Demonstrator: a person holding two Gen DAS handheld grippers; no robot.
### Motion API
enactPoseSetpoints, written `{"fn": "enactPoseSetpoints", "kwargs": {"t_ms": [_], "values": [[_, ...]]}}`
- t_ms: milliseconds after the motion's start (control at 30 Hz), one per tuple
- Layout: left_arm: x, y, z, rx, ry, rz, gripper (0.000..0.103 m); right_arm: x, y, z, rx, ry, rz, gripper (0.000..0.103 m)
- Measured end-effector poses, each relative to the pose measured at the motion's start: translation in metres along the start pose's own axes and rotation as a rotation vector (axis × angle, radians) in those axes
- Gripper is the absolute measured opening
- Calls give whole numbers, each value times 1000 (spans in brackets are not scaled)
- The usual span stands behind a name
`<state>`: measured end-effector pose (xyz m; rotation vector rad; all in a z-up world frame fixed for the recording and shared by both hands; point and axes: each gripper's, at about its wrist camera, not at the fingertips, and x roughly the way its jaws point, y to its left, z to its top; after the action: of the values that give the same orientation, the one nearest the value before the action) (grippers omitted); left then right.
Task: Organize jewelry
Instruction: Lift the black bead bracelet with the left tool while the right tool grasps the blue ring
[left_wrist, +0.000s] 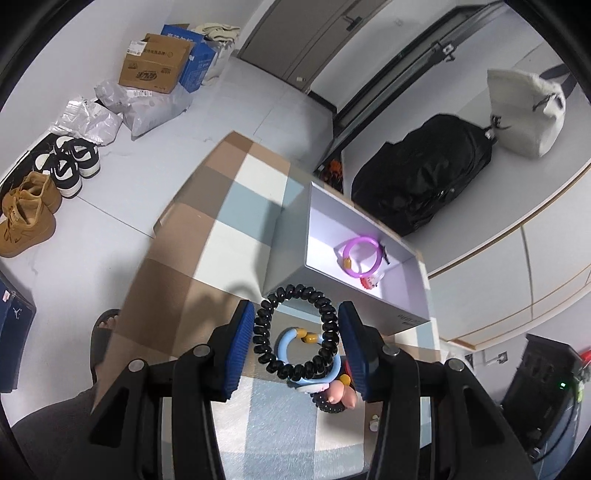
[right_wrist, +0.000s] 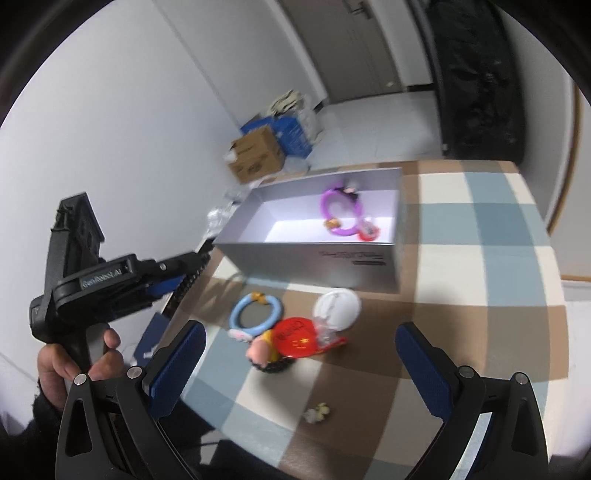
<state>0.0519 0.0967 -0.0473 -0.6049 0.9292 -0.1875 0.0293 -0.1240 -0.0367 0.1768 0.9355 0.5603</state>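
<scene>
Black and coiled, the hair tie (left_wrist: 295, 332) sits between the blue pads (left_wrist: 236, 350) of the left gripper (left_wrist: 297, 349), which clasps it on both sides above the worktop (left_wrist: 207, 229); we see its ring held just short of the near wall of the grey box (left_wrist: 288, 254). In the right wrist view we find the same left gripper (right_wrist: 184, 280) at the left edge of the checked worktop (right_wrist: 480, 266), gripped by a hand (right_wrist: 79, 360), with the dark coil showing blurred at its tip.

Inside the box (right_wrist: 310, 258) we note a purple ring (left_wrist: 360, 256) lying on the pale floor toward one end, with a small red and white charm (left_wrist: 369, 282) touching it. In the right wrist view the purple ring (right_wrist: 341, 212) lies at the right half of the box.

On the worktop, just in front of the box, we see a light blue ring (right_wrist: 255, 312), a white round disc (right_wrist: 338, 304), a red round piece (right_wrist: 295, 338) overlapping the disc, and a small pink figure (right_wrist: 260, 352) beside a dark hair tie. A tiny pale trinket (right_wrist: 317, 411) lies apart, nearer the camera.

The right gripper (right_wrist: 301, 365) stands released, its jaws wide apart with nothing between them, above the cluster of pieces.

On the floor beyond the worktop we see shoes (left_wrist: 48, 184), cardboard boxes (left_wrist: 155, 64) and a black bag (left_wrist: 424, 173).
</scene>
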Motion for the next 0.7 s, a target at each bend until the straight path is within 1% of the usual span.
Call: {"fn": "enactPoseSetpoints", "kwargs": {"t_ms": [100,233,300,433,500,533,667,700], "values": [[-8,7,3,-17,-23,-13,41,16,16,9,-72,73,-10,103],[-12,16,7,-44,-40,-32,41,42,35,15,-126,153,-13,103],[-15,20,9,-50,-46,-36,41,58,47,18,-164,192,-21,100],[-19,26,12,-58,-50,-51,41,85,60,19,-227,242,-43,97],[-20,28,12,-60,-50,-55,41,98,64,19,-254,277,-67,90],[-19,28,13,-63,-47,-61,41,106,66,19,-272,292,-87,90],[-20,31,14,-66,-40,-84,41,118,67,17,-293,308,-122,89],[-21,31,14,-67,-40,-90,41,121,67,17,-293,312,-135,88]]}}
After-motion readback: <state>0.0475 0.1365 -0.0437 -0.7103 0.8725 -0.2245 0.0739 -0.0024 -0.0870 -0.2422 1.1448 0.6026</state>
